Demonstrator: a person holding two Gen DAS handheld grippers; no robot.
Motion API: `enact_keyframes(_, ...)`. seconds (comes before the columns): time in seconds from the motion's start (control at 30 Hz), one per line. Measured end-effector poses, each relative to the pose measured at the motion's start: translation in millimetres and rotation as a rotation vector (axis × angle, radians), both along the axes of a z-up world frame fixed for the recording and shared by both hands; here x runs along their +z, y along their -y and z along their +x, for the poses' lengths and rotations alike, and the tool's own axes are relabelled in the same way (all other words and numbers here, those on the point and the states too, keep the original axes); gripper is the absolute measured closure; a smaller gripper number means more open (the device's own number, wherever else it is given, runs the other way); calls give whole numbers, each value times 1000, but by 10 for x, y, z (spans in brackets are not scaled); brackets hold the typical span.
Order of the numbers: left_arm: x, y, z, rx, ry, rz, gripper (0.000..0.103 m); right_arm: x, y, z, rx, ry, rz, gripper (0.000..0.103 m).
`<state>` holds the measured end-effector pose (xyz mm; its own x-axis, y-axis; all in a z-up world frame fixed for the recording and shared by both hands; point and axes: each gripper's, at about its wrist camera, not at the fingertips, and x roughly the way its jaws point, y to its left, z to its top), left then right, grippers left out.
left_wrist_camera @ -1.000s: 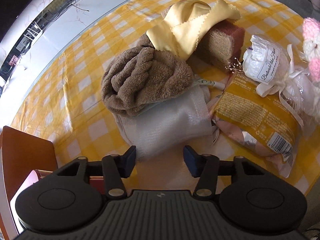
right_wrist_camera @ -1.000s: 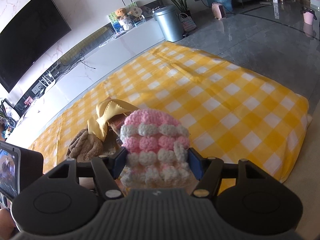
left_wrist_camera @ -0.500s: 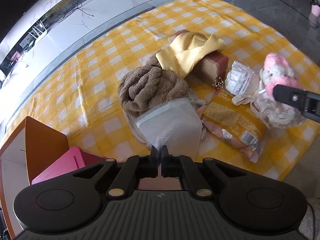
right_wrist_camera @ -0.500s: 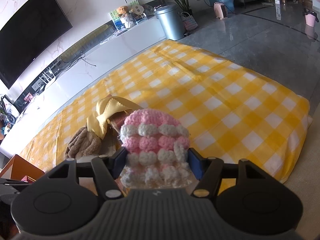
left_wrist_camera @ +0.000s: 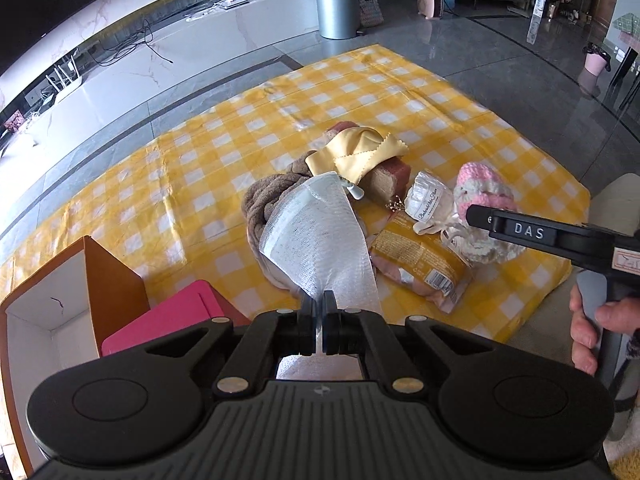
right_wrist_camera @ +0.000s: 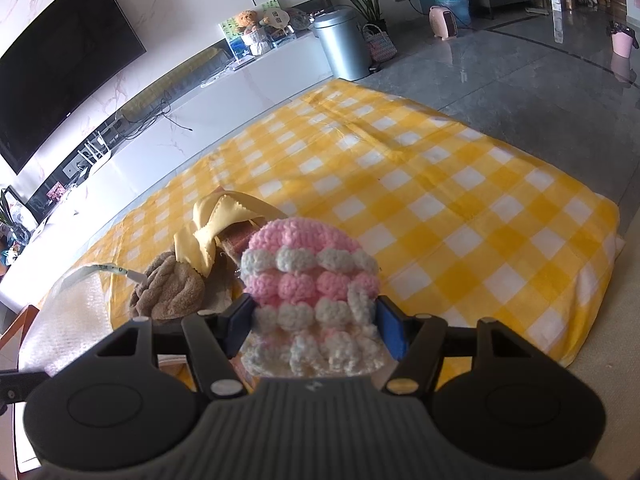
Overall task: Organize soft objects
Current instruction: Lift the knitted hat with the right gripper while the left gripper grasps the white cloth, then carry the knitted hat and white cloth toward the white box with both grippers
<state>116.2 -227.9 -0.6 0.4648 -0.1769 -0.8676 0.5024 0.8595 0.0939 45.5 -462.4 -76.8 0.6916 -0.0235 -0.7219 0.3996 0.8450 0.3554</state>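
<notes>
My left gripper (left_wrist_camera: 319, 322) is shut on a white mesh bag (left_wrist_camera: 320, 240) and holds it lifted above the table's near edge; the bag also shows in the right wrist view (right_wrist_camera: 68, 312). My right gripper (right_wrist_camera: 316, 326) is shut on a pink and white crocheted hat (right_wrist_camera: 310, 280), also seen in the left wrist view (left_wrist_camera: 486, 196). A brown towel (left_wrist_camera: 260, 204), a yellow cloth (left_wrist_camera: 356, 156) on a brown sponge block (left_wrist_camera: 390, 178), a yellow snack packet (left_wrist_camera: 420, 260) and a clear plastic packet (left_wrist_camera: 430, 202) lie on the yellow checked tablecloth (left_wrist_camera: 200, 168).
An open orange box (left_wrist_camera: 52, 292) with a white inside stands at the near left, with a pink box (left_wrist_camera: 168, 324) beside it. A hand (left_wrist_camera: 592, 332) holds the right gripper's handle at the right. A TV bench and a metal bin (left_wrist_camera: 334, 4) stand beyond the table.
My left gripper shut on the white mesh bag and lifted it up and back off the pile. The right gripper still holds the crocheted hat, nearly still.
</notes>
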Motion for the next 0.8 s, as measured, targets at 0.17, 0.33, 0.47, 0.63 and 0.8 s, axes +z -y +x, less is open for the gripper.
enact_keyframes(0.17,106,-176,-113,15,-17,-65,101,6,-50,16,14,-10,-26,38)
enact_keyframes(0.33,271,-470,-233,54,-41,-162,101,70,-105,-10,29,5,-43,38)
enact_keyframes(0.47,477,-763,-410,92,24,-220,100,128,-169,-61,33,21,-48,38)
enact_keyframes(0.63,676,-1237,-510,170,78,-293,100,315,-294,-150,102,136,16,38)
enact_keyframes(0.8,694,-1815,-435,316,151,-325,100,541,-511,-216,244,245,87,38)
